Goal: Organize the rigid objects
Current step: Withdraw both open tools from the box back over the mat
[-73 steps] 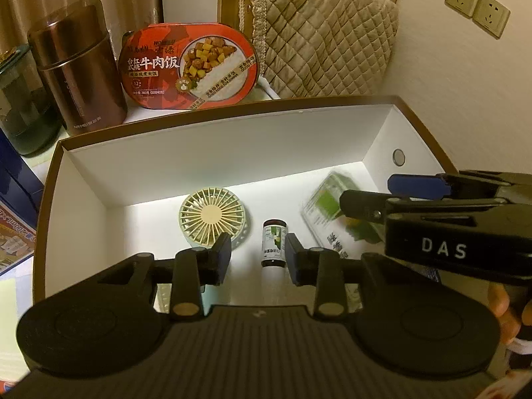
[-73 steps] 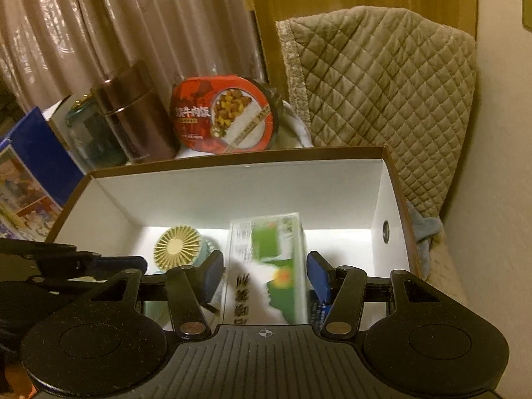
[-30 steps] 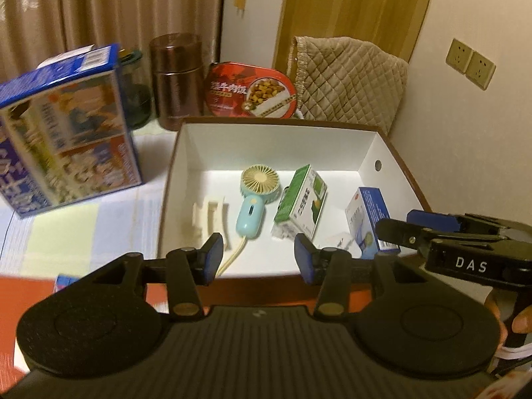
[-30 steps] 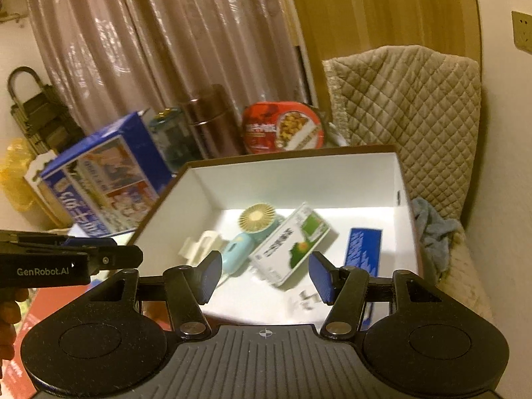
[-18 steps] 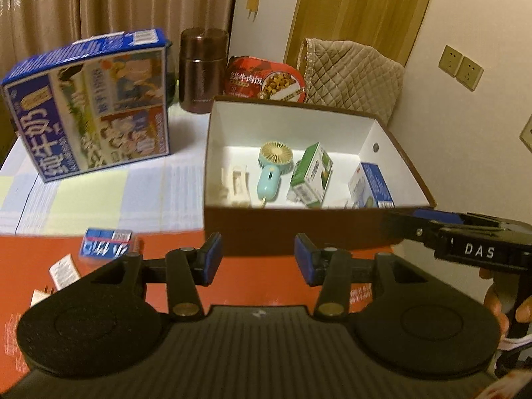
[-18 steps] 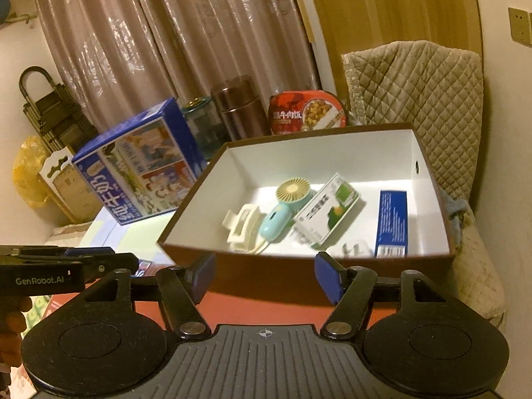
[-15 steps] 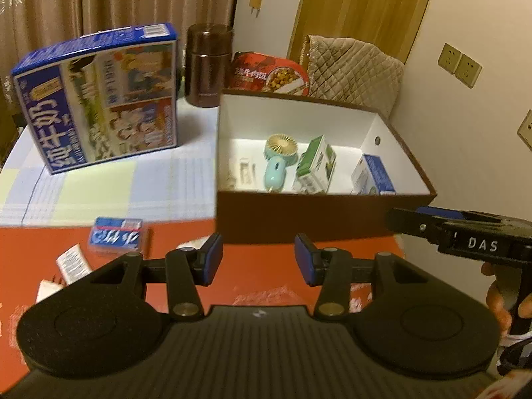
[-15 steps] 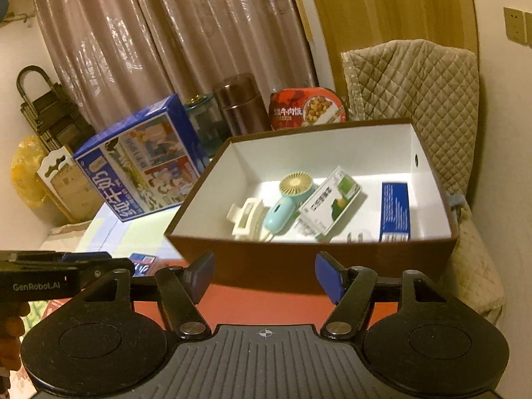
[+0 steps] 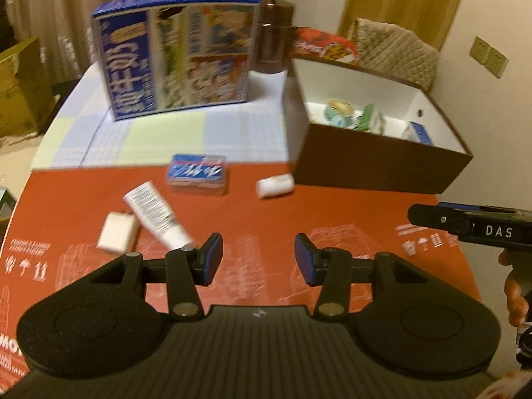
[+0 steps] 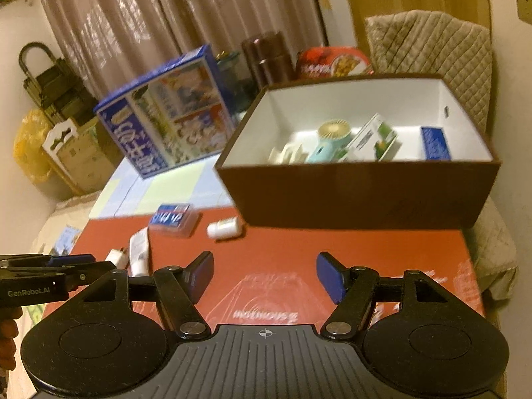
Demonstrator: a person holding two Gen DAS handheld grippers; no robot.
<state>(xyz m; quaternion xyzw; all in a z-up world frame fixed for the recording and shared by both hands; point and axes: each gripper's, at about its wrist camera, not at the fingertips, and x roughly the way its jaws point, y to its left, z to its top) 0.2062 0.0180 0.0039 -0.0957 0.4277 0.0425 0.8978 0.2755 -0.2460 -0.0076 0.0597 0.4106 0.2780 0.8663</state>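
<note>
Red mat [image 9: 266, 219]: tube [image 9: 156, 214], bottle [image 9: 274, 185] loose; both tools apart, empty.

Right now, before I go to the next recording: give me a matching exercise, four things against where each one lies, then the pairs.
Things:
1. handheld fan
2. white tube
3. small white bottle
4. blue milk carton

Places:
A. on the red mat, close by the brown box's front wall
B. standing on the checked cloth, left of the box
C. inside the box
D. on the red mat, just ahead of the left tool's left finger

Pairs: 1-C, 2-D, 3-A, 4-B
</note>
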